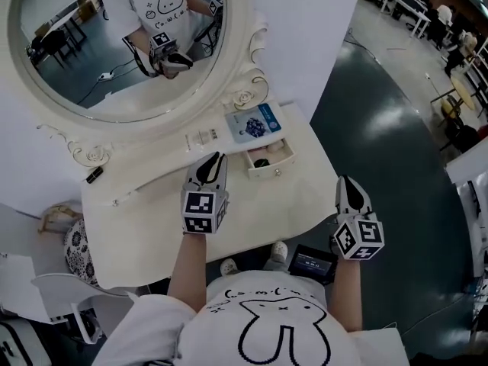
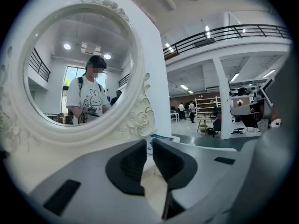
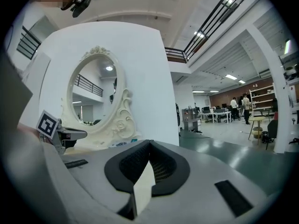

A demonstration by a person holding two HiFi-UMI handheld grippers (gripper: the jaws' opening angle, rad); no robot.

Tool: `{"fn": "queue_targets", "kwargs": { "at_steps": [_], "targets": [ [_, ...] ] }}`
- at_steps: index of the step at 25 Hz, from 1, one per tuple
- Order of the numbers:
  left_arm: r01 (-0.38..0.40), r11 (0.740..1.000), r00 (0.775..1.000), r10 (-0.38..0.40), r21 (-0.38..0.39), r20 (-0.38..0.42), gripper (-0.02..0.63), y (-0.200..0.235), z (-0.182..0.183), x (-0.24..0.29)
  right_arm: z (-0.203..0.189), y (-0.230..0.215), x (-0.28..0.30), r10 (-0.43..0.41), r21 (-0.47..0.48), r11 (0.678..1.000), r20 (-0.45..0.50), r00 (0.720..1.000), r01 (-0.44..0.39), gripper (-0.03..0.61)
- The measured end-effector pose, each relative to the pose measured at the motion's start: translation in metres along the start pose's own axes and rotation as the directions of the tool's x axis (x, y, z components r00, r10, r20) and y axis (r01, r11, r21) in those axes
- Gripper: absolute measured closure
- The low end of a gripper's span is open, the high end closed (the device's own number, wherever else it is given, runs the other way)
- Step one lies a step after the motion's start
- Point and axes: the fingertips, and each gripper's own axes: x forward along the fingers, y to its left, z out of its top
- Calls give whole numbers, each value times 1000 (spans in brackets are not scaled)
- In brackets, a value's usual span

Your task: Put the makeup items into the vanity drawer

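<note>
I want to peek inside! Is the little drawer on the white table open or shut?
Open. The drawer is pulled out, and a dark item and a pale one show inside it.

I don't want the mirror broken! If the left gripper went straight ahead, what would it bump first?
Probably the mirror frame: the left gripper aims across the vanity top toward it. The blue-and-white packet near that line might come first; depth is unclear.

No legible text; print on the blue packet (image 1: 254, 122) too small.
</note>
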Motion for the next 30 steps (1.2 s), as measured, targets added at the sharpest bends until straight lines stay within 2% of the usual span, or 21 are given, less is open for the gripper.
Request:
{"fn": "queue_targets", "kwargs": {
  "at_steps": [2,8,15,23,30],
  "targets": [
    [-39,999,999,39,-4,24,597,15,1,-16,2,15,2,20,-7,1000,6,1000,-20,568],
    [-87,996,995,88,-36,55,597,55,-1,-63,4,65,1,68,-24,997,15,998,-68,569],
    [-89,993,992,96,-78,83,597,88,-3,-107,3,116,-8,91,-50,995,25,996,-90,568],
    [-78,993,991,87,-86,104,597,86,-2,-125,9,130,-20,101,-74,992,38,994,-98,568],
    [-81,992,987,93,-97,132,597,70,10,-130,19,131,-29,143,-100,985,43,989,-138,568]
  ]
}}
